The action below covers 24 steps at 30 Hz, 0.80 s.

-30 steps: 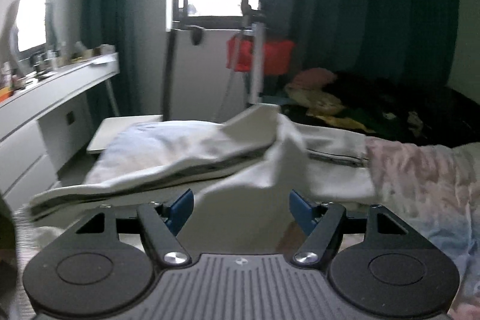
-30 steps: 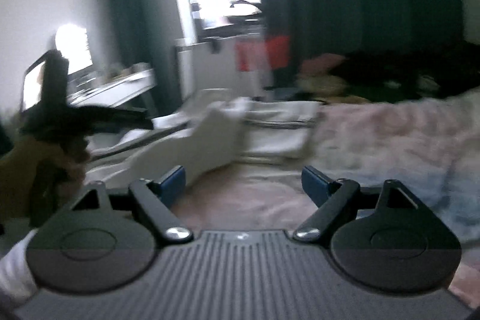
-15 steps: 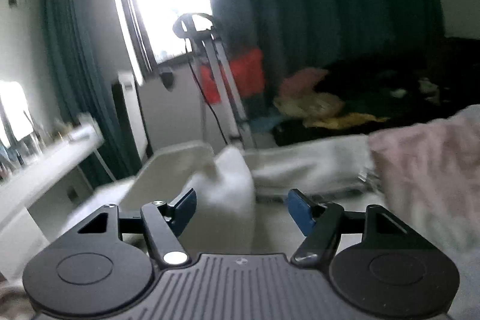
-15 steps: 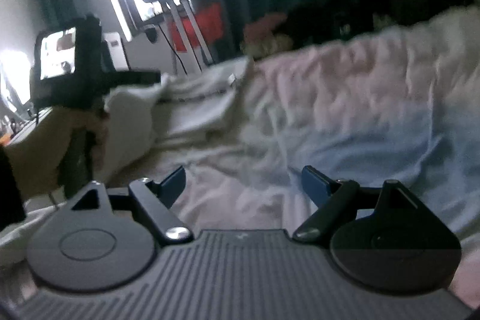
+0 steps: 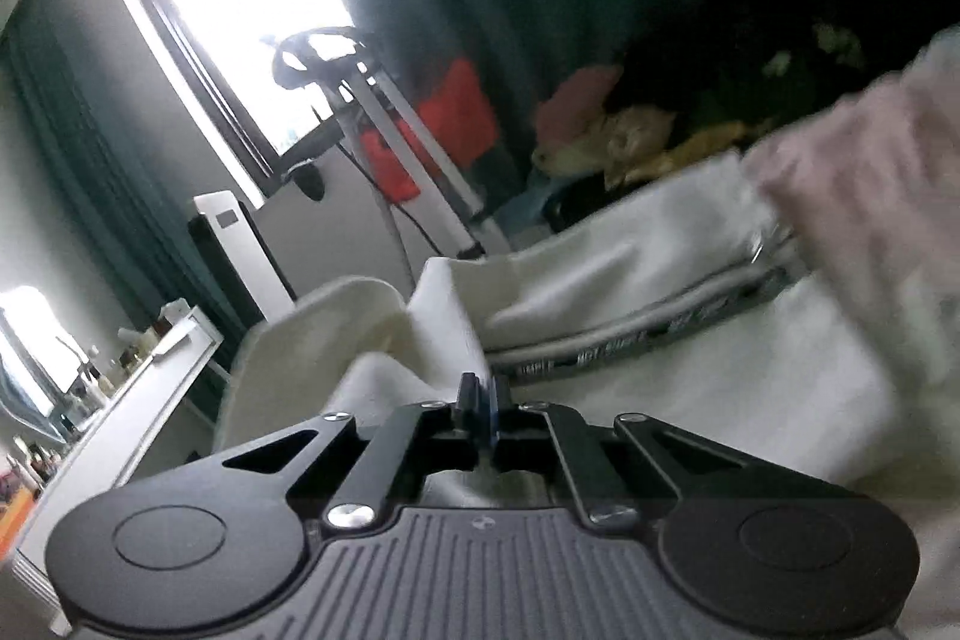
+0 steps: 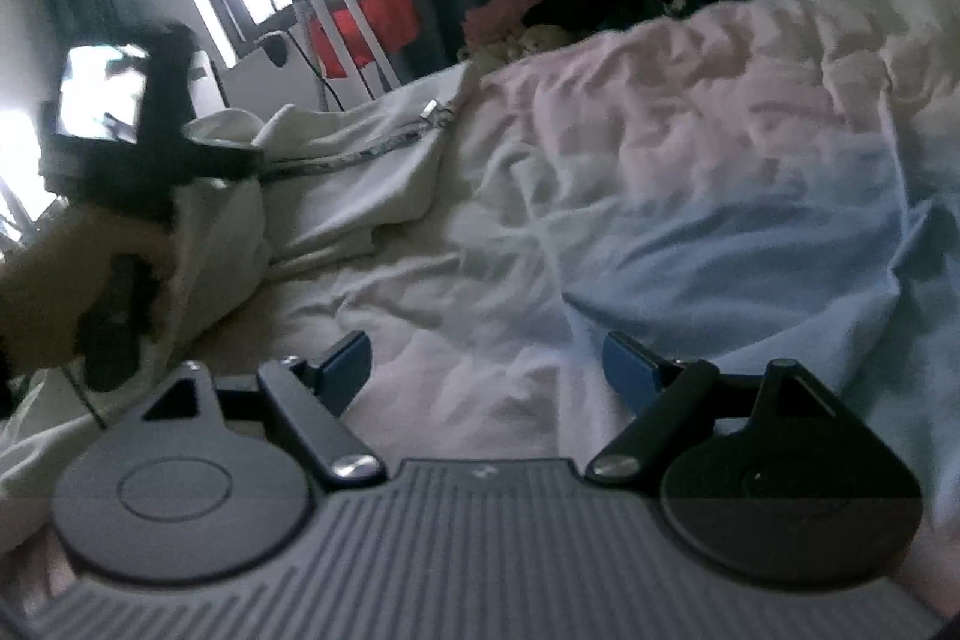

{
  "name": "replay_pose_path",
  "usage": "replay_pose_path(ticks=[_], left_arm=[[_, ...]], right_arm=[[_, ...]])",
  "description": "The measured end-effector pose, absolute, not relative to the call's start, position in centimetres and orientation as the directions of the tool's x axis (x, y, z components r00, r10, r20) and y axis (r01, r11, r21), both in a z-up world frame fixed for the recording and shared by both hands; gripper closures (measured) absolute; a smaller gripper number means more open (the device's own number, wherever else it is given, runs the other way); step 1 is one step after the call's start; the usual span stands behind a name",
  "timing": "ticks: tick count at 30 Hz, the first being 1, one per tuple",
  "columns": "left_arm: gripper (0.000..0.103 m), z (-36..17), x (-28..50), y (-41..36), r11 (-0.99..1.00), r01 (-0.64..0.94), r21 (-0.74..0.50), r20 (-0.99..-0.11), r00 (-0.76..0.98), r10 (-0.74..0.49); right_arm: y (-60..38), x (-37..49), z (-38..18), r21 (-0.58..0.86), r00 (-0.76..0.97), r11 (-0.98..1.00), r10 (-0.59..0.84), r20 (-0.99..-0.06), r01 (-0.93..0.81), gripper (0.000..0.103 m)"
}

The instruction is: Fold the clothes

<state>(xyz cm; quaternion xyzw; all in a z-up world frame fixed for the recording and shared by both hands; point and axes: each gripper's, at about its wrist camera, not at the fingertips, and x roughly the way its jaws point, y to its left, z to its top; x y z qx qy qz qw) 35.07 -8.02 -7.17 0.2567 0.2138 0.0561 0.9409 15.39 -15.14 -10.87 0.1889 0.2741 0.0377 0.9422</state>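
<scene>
Lying rumpled on the pink-and-blue quilted bedspread (image 6: 690,148), the cream-white zippered fabric garment (image 5: 600,274) has a fold pinched between the just-closed jaws of the left gripper (image 5: 480,400); the right gripper (image 6: 486,358), jaws apart and empty, hovers over the bedspread.

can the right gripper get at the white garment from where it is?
Probably yes. The right gripper stands open over bare bedsheet; the white garment lies ahead to its left, nothing between, though the left gripper already pinches one fold.
</scene>
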Motion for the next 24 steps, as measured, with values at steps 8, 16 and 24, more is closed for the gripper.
replay_pose_path(ticks=[8, 16, 24], left_arm=[[0.101, 0.9, 18.2, -5.0, 0.967, 0.045, 0.253, -0.335, 0.941, 0.044], [0.101, -0.5, 4.6, -0.8, 0.997, 0.059, -0.054, -0.458, 0.886, -0.077], [0.101, 1.4, 1.9, 1.6, 0.983, 0.065, -0.17, -0.466, 0.874, -0.138]], right_arm=[[-15.2, 12.5, -8.7, 0.388, 0.906, 0.921, 0.191, -0.379, -0.032, 0.017], [-17.8, 9.6, -7.8, 0.659, 0.89, 0.742, 0.376, -0.258, -0.122, 0.016], [-18.8, 9.0, -10.5, 0.852, 0.838, 0.52, 0.491, -0.239, -0.062, 0.017]])
